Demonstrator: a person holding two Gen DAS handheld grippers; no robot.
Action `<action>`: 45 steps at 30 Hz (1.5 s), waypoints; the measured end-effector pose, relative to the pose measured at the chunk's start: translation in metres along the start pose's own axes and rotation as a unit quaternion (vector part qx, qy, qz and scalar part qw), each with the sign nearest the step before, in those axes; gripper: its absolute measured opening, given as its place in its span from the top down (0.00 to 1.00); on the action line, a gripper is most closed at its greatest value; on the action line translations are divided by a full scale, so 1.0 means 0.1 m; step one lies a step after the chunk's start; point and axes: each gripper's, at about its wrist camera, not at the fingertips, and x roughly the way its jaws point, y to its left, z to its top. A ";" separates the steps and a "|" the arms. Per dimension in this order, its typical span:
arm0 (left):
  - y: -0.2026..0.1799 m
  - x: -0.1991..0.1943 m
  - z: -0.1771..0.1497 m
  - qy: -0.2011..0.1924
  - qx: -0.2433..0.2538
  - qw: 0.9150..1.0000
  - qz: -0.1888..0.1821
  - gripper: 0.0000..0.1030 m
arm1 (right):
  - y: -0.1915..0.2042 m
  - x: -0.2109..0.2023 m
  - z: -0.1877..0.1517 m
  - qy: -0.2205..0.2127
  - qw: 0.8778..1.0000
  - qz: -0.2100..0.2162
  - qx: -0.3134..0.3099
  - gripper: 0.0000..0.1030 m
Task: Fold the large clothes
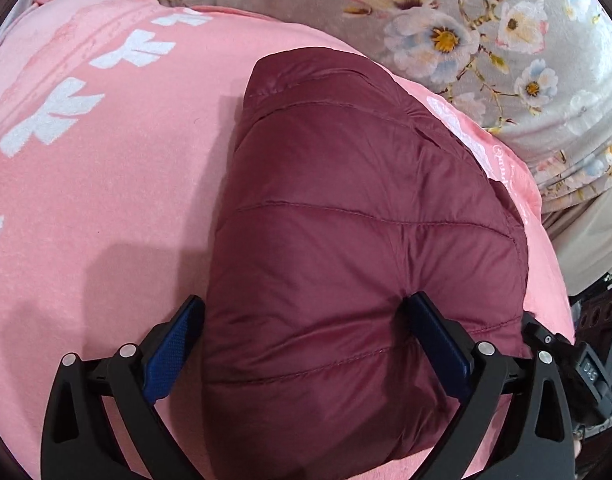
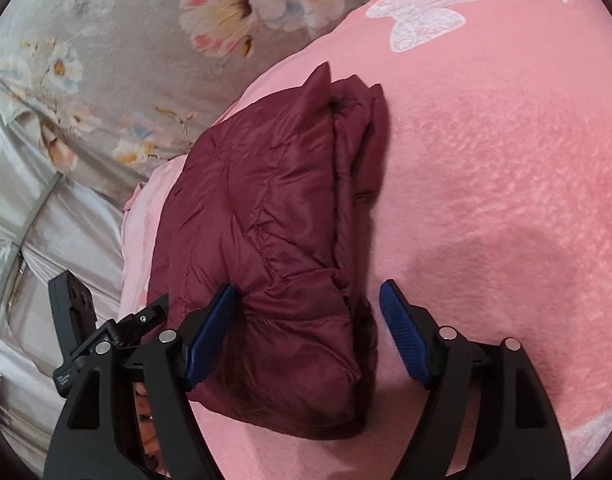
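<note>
Just folded maroon puffer jacket [image 2: 274,240] on pink blanket [image 2: 486,200], both tools wide

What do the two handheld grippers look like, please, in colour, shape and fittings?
Both the left gripper and the right gripper look alike: black angular plastic arms with triangular cut-outs, round silver pivot pins, and blue textured pads on flat fingers. No cables or sleeves show.
</note>
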 end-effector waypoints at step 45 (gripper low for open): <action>1.19 -0.74 1.50 -0.204 0.088 0.973 0.060 0.68 | 2.09 1.71 0.86 -0.072 0.982 0.044 -0.169 0.85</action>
